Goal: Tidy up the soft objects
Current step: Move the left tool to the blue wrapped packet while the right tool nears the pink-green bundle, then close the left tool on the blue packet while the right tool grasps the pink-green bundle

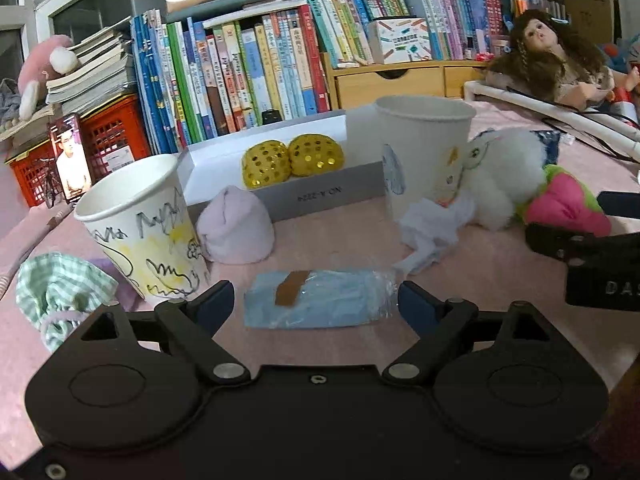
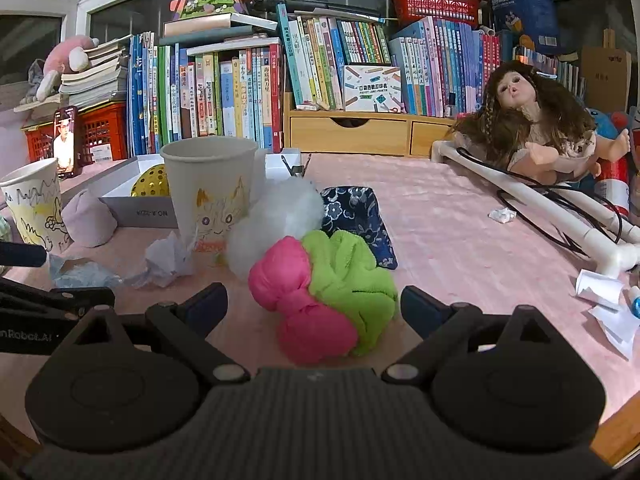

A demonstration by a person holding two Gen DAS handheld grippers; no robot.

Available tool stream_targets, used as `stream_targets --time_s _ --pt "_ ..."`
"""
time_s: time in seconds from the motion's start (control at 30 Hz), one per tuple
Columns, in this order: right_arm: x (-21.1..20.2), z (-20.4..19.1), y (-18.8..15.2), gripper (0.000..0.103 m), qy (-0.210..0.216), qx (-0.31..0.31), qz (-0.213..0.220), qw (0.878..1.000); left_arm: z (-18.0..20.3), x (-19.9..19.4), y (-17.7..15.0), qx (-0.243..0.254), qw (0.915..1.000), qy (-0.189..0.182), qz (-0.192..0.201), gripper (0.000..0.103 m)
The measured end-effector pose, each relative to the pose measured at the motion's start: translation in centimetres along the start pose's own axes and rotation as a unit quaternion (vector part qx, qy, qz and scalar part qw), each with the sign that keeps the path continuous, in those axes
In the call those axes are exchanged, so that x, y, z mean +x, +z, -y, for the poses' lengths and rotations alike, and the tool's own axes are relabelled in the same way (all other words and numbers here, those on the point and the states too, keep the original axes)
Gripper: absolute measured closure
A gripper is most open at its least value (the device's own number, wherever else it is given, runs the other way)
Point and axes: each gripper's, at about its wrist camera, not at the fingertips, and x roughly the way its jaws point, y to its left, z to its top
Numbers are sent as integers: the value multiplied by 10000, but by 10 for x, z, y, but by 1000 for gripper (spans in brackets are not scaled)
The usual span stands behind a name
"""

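Left gripper [image 1: 316, 300], lower centre: jaws wide, empty, straddling the flat blue packet in crinkled clear film [image 1: 320, 300]. Right gripper [image 2: 314, 304], lower centre: jaws wide, empty, flanking the knotted pink-and-green plush [image 2: 320, 292]. Risk: slick film slips from the pads; a sideways nudge topples the light paper cup [image 1: 140, 236] at left

- I count two white paper cups with crayon drawings: one with yellow scribbles [image 1: 140, 232], one with a cat face [image 2: 212, 196].
- Two gold perforated balls [image 1: 294, 158] in the one shallow white box [image 1: 320, 196].
- One pale pink rolled cloth [image 1: 236, 226].
- One blue packet in clear wrap [image 1: 320, 300].
- One fluffy white plush [image 2: 280, 220].
- One pink-and-green knotted towel [image 2: 324, 296].
- One long-haired doll [image 2: 528, 128].
- Two red plastic crates that I can see [image 2: 436, 2].
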Motion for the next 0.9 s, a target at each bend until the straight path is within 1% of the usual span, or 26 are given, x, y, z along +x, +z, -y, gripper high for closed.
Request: stream_targets --time_s 0.13,0.23,0.37,0.47,0.57,0.7,0.9 --pt "1 2 1 6 11 22 0 10000 -11 6 2 -360 9991 -195 -97 14" --pt "4 4 2 6 19 40 -10 10000 -16 10 2 -540 9981 -238 -149 14" --pt "6 4 2 7 15 47 -42 10000 -18 13 0 -555 9980 -223 -184 14" --pt "9 4 2 9 10 79 -100 9999 -15 15 -1 -508 9983 -214 -194 14" --pt "10 3 2 14 -18 82 -134 9999 -15 15 0 -521 9981 -246 -198 16" --pt "11 4 3 28 -20 93 -204 9997 -15 14 1 -535 9979 -271 -228 20" --pt "7 3 4 38 -19 82 -175 9998 -8 5 3 -273 9993 -213 -108 21"
